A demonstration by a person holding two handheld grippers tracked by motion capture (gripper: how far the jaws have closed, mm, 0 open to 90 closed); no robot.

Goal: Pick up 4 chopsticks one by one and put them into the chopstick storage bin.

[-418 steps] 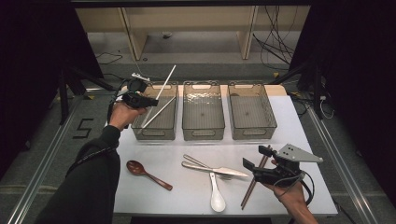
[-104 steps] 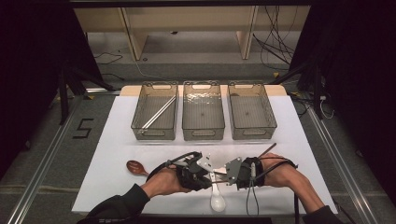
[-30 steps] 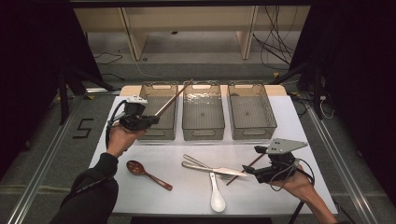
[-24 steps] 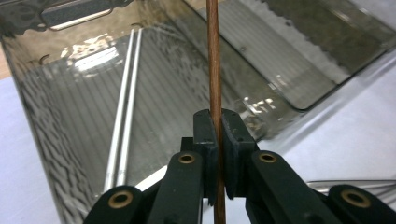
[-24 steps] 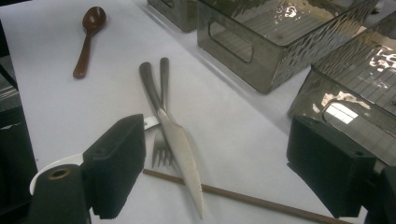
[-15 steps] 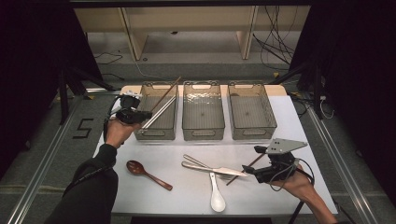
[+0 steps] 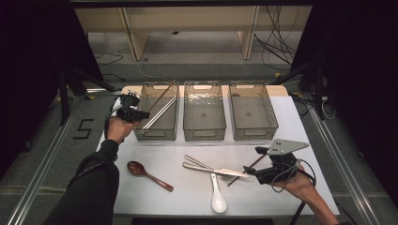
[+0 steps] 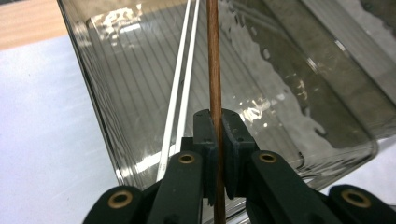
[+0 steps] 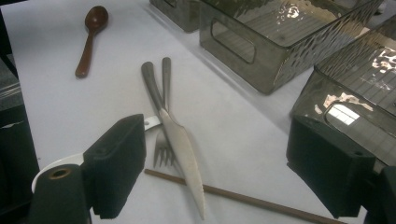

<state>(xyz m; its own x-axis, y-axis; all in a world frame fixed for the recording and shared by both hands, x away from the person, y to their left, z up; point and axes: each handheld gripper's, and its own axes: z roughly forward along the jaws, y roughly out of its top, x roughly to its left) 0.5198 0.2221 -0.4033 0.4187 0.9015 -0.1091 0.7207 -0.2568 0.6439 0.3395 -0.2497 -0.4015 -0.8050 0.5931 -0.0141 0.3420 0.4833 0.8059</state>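
The left gripper (image 8: 215,140) clamps 1 brown chopstick (image 8: 214,60) over the left bin (image 7: 157,112), beside 2 white chopsticks (image 7: 159,114). Right gripper (image 9: 217,163) gapes empty; second brown chopstick (image 9: 243,198), cutlery remain.

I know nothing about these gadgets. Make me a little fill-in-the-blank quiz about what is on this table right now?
1. The left gripper is shut on a brown ____ over the left bin.
2. Two ____ chopsticks already lie in that bin.
3. The knife lies across the ____ on the table.
4. The right gripper hovers with its jaws ____.

Missing words: chopstick; white; fork; open
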